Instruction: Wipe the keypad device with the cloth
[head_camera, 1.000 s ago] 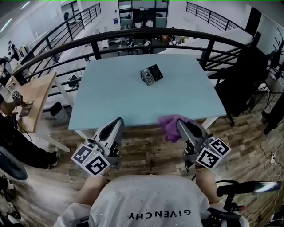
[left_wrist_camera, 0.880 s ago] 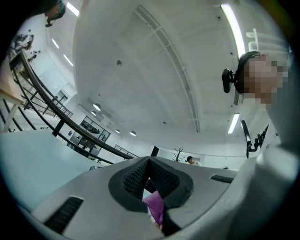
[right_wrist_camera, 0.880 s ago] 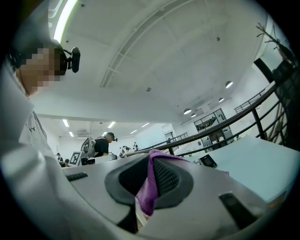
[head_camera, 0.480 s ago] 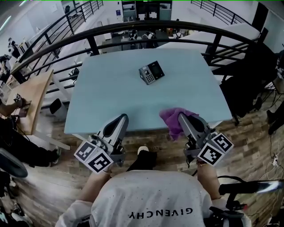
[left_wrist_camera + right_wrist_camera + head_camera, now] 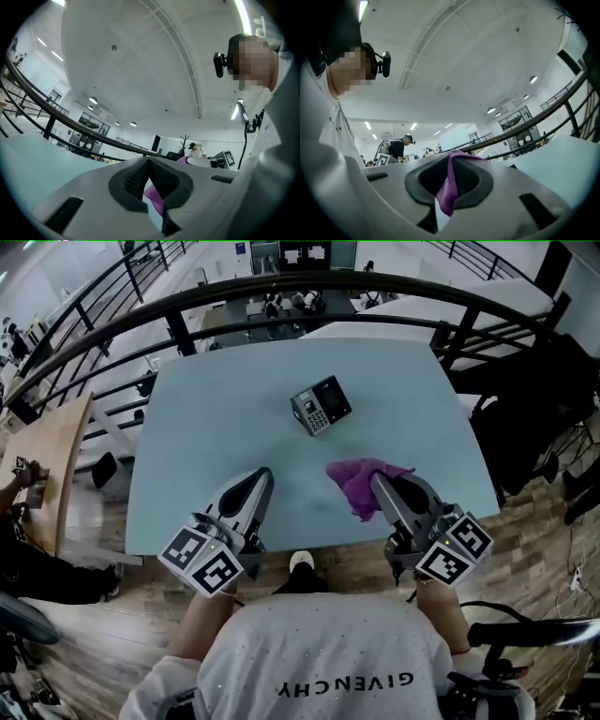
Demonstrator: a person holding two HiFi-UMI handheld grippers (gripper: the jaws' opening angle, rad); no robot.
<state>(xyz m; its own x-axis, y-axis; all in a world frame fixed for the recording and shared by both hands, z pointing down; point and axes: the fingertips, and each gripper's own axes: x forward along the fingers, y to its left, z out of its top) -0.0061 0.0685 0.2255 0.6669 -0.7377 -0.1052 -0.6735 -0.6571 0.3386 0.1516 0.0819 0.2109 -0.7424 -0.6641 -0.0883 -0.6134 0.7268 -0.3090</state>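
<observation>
The dark keypad device (image 5: pixel 321 405) lies near the middle of the pale blue table (image 5: pixel 206 427). A purple cloth (image 5: pixel 356 480) hangs bunched from my right gripper (image 5: pixel 377 482), which is shut on it just above the table's near right part, a hand's length short of the device. In the right gripper view the cloth (image 5: pixel 449 186) is pinched between the pads. My left gripper (image 5: pixel 260 480) hovers over the near left of the table, shut with nothing in it. In the left gripper view its tips (image 5: pixel 149 164) meet, and the cloth (image 5: pixel 154 197) shows through the gap below them.
A curved black railing (image 5: pixel 281 294) runs behind the table's far edge. A wooden desk (image 5: pixel 61 460) with a seated person stands at the left. A dark coat or bag (image 5: pixel 534 399) hangs by the table's right side. Wooden floor lies below the near edge.
Both grippers have moved forward from beyond the near edge to over the table. The cloth has come with the right gripper, closer to the device.
</observation>
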